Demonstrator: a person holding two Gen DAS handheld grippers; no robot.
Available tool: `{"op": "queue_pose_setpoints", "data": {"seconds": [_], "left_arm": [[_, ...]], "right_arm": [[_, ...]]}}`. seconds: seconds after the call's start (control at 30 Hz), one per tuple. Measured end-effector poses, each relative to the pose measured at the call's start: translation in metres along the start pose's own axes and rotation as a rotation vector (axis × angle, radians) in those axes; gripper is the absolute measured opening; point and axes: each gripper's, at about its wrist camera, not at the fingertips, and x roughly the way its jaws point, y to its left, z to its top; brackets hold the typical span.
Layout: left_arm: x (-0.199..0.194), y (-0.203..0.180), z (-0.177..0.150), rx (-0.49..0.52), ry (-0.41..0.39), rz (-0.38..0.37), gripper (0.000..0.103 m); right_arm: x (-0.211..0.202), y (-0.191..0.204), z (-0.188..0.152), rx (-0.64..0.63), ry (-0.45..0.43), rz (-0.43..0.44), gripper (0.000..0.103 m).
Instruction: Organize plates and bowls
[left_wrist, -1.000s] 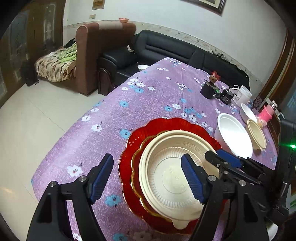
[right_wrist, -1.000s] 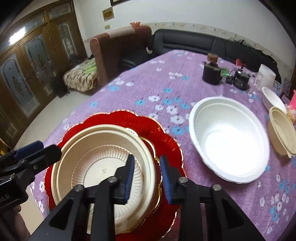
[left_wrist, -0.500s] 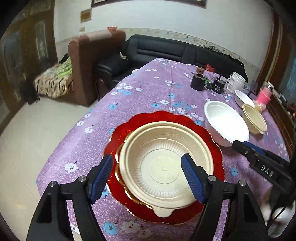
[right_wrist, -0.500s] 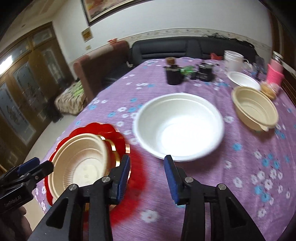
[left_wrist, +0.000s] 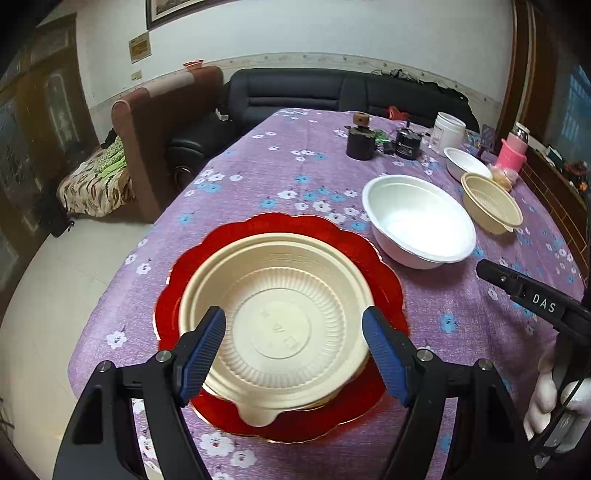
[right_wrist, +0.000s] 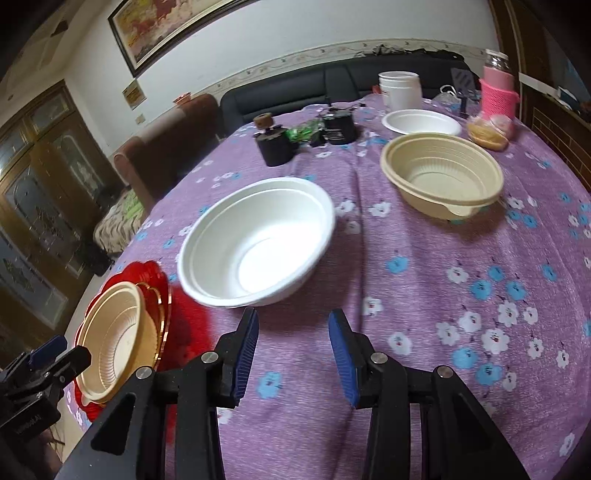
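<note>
Left wrist view: left gripper (left_wrist: 293, 349) angled downward above cream ribbed plastic bowl (left_wrist: 275, 323); fingers spread, nothing pinched
Bowl location: stacked on red scalloped plate (left_wrist: 325, 236)
Right gripper (right_wrist: 293, 354): angled down over purple floral tablecloth (right_wrist: 424, 295); fingers apart, empty; white round bowl (right_wrist: 255, 242) just ahead

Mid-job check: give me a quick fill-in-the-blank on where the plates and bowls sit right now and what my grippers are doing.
1. The ribbed cream bowl sits on the ____ scalloped plate.
2. The big white bowl holds ____.
3. The smaller cream bowl stands on the purple ____, apart from the stack.
4. The right gripper holds nothing, and neither does the ____ gripper.

Missing words: red; nothing; tablecloth; left
</note>
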Motion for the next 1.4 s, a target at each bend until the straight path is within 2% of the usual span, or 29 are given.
{"op": "queue_pose_setpoints", "data": {"seconds": [0.23,0.37,0.5,0.67,0.8,0.9,1.03,1.13,1.27,1.4], "left_arm": [[0.008,-0.021,0.003,0.037,0.031,-0.027,0.077],[0.016,-0.021,0.008,0.006,0.075,-0.093,0.077],[0.016,-0.012,0.019,-0.068,0.068,-0.150,0.077],[0.020,-0.003,0.036,-0.155,0.074,-0.214,0.081],[0.029,-0.008,0.054,-0.144,0.112,-0.227,0.081],[0.041,-0.016,0.071,-0.139,0.139,-0.246,0.081],[0.071,-0.039,0.095,-0.102,0.179,-0.254,0.081],[0.101,-0.062,0.111,-0.062,0.218,-0.203,0.081],[0.130,-0.085,0.120,-0.009,0.245,-0.154,0.081],[0.151,-0.100,0.120,0.027,0.298,-0.144,0.081]], "right_arm": [[0.000,-0.027,0.002,0.060,-0.002,-0.006,0.044],[0.000,-0.040,0.009,0.093,-0.011,-0.018,0.045],[0.003,-0.045,0.025,0.114,-0.054,-0.044,0.049],[0.030,-0.045,0.047,0.174,-0.055,-0.043,0.053],[0.053,-0.045,0.052,0.213,-0.034,-0.006,0.053],[0.065,-0.041,0.049,0.169,-0.011,0.018,0.053],[0.071,-0.038,0.045,0.115,0.003,0.024,0.053],[0.075,-0.038,0.043,0.103,0.014,0.042,0.052],[0.083,-0.038,0.041,0.097,0.039,0.049,0.041],[0.082,-0.040,0.041,0.099,0.041,0.052,0.037]]}}
